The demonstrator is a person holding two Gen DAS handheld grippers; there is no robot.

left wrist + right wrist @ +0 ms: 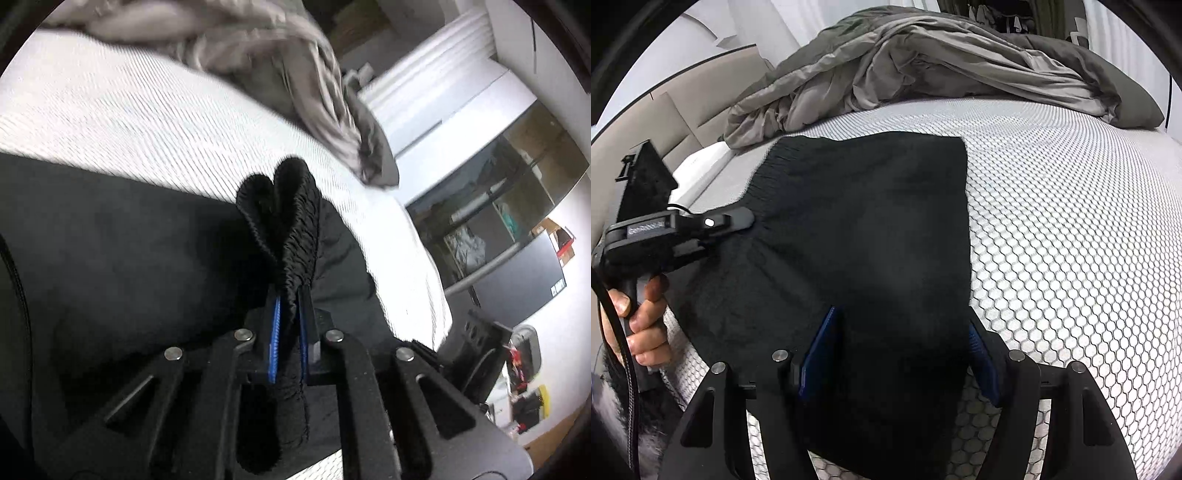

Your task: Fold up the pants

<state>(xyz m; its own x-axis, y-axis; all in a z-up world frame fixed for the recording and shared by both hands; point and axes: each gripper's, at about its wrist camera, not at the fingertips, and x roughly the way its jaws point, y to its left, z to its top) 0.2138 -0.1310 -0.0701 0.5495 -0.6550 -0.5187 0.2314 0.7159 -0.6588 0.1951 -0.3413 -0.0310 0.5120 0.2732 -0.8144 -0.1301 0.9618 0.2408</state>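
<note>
Black pants (868, 221) lie spread on a white honeycomb-patterned mattress (1071, 221). Their ribbed waistband (768, 166) runs along the left edge. My left gripper (746, 218), held by a hand (639, 314), reaches that edge from the left. In the left wrist view, the left gripper (291, 295) is shut on a bunched fold of the waistband (291, 221), which sticks up past the blue pads. My right gripper (905, 332) stands open over the near end of the pants, with the cloth lying flat between its fingers (820, 350).
A crumpled grey duvet (923, 62) is heaped across the far side of the bed. A beige padded headboard (676, 110) rises at the left. Beyond the mattress edge (424, 266) stand dark shelves (498, 192) and floor clutter (524, 387).
</note>
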